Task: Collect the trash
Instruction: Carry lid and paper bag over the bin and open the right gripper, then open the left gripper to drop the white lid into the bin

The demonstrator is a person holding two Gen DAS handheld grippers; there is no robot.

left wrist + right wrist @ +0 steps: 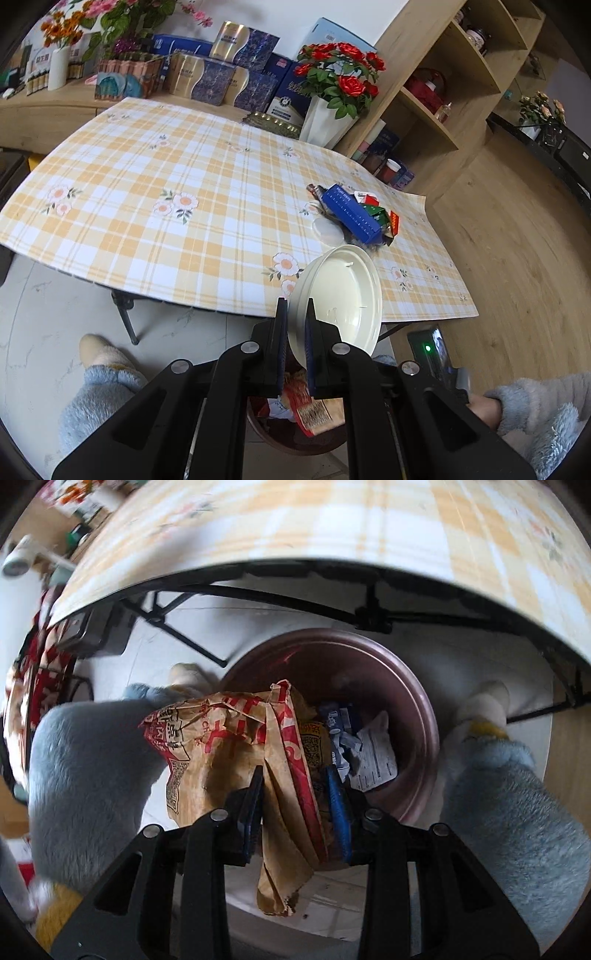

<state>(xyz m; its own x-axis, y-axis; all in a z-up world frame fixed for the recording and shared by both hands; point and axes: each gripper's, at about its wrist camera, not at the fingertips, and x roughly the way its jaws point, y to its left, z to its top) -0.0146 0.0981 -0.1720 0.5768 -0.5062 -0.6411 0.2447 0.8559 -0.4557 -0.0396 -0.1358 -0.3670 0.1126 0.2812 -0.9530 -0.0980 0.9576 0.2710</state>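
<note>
1 white lid (pixel 338 299) is pinched by its edge in the left claw (pixel 297 347), fingers almost together. Ahead on the table (pixel 147 221) sits 1 trash pile (pixel 356 216). The right claw (pixel 295 808) (half open) holds 1 paper bag (pixel 240 753) over 1 bin (pixel 413 716).

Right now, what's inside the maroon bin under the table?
The maroon bin holds a blue-and-white crumpled wrapper and a white printed label. The brown paper bag, between the right tool's fingers, hangs over the bin's near side, hiding whatever lies beneath.
</note>
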